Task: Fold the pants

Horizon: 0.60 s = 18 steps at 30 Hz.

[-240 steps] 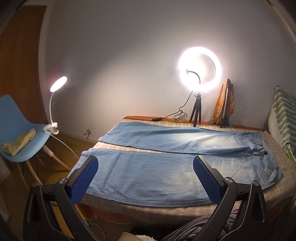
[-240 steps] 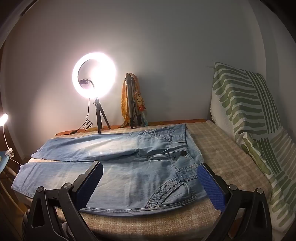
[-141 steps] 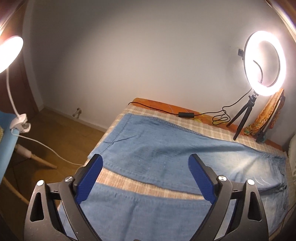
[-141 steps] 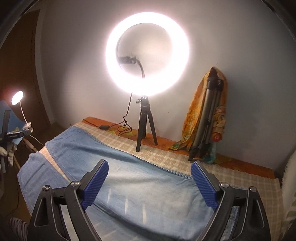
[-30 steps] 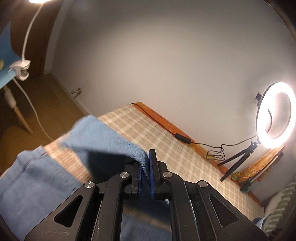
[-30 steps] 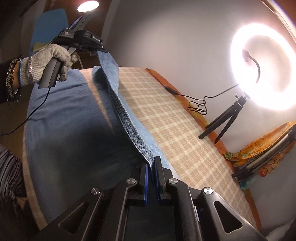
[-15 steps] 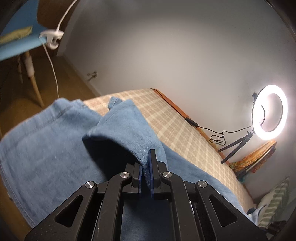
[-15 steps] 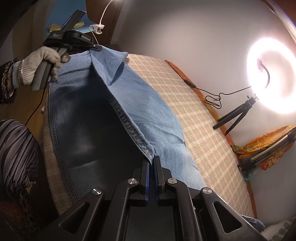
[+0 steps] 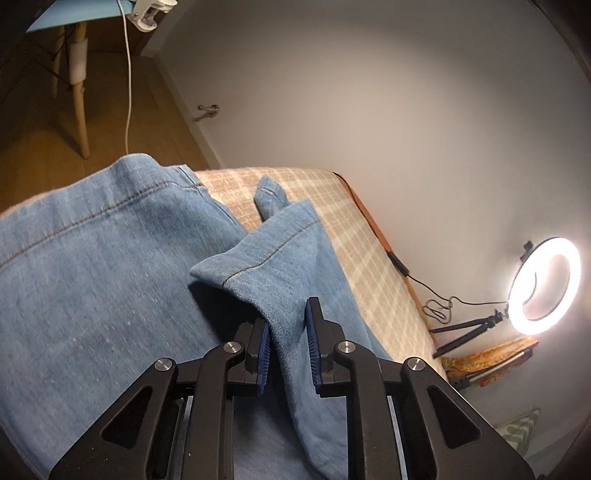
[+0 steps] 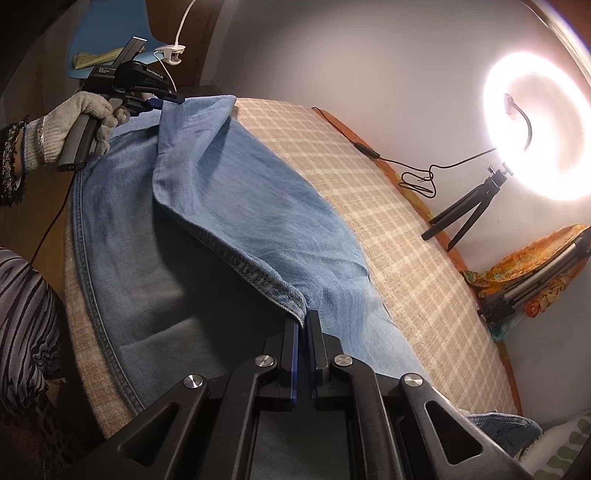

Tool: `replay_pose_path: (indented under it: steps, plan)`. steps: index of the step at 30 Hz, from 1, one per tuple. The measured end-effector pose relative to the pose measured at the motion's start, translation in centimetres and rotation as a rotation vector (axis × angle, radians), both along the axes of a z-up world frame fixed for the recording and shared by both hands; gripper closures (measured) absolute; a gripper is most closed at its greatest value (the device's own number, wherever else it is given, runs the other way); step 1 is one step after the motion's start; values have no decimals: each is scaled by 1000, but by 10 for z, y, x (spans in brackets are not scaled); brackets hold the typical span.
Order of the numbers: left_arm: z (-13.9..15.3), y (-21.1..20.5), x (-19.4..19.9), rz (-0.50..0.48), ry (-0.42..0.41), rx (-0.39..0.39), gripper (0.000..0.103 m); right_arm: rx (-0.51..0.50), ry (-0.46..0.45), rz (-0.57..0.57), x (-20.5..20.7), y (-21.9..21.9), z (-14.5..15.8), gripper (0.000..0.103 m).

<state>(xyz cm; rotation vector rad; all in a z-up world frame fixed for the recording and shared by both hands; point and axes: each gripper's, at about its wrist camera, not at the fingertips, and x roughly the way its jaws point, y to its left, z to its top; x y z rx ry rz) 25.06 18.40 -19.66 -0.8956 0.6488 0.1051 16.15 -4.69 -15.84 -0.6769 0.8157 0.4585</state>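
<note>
The blue jeans [image 9: 92, 280] lie on the checked bed [image 9: 354, 236]. The far leg [image 10: 258, 206] is drawn over the near leg [image 10: 122, 229]. My left gripper [image 9: 287, 332] has its jaws a little apart around the far leg's hem [image 9: 258, 266], which stands loose between the pads. It also shows in the right wrist view [image 10: 162, 101], held by a gloved hand at the hem. My right gripper [image 10: 303, 332] is shut on the far leg's side seam [image 10: 266, 280] and holds that edge up over the near leg.
A lit ring light on a tripod [image 10: 539, 129] stands at the bed's far edge, with its cable [image 10: 417, 181] and a folded tripod wrapped in orange cloth [image 10: 535, 273]. A blue chair [image 9: 77, 22] with a clip lamp [image 10: 171, 50] stands on the floor at left. A striped pillow [image 9: 517, 428] is at right.
My left gripper's jaws have parted, and the hem now sits loose between them. The far leg has come lower and further over the near leg. My right gripper keeps its hold.
</note>
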Motion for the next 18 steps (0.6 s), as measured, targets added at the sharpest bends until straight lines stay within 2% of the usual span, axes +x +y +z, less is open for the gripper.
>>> replay_pose_path:
  steps: [2,3,5,8,13,15,18]
  plan:
    - [-1,3,2,8,3,-15,91,-1,-1,-5,0,0,-1,102]
    - [0,3,2,12,-1,-2,97,2,-1,-9,1,0,0,102]
    - [3,4,2,11,-18,22,98,3,-3,-15,1,0,0,102]
    - [13,10,-7,28,-62,9,99,-3,-20,-25,0,0,4,102]
    - [41,24,-49,61,-152,68,99,8,-62,-24,-13,-1,30,102]
    - [43,29,-66,59,-153,100,99,24,-57,-7,-24,-1,40,102]
    - [37,32,-88,67,-131,152,99,5,-31,46,-44,9,38,102]
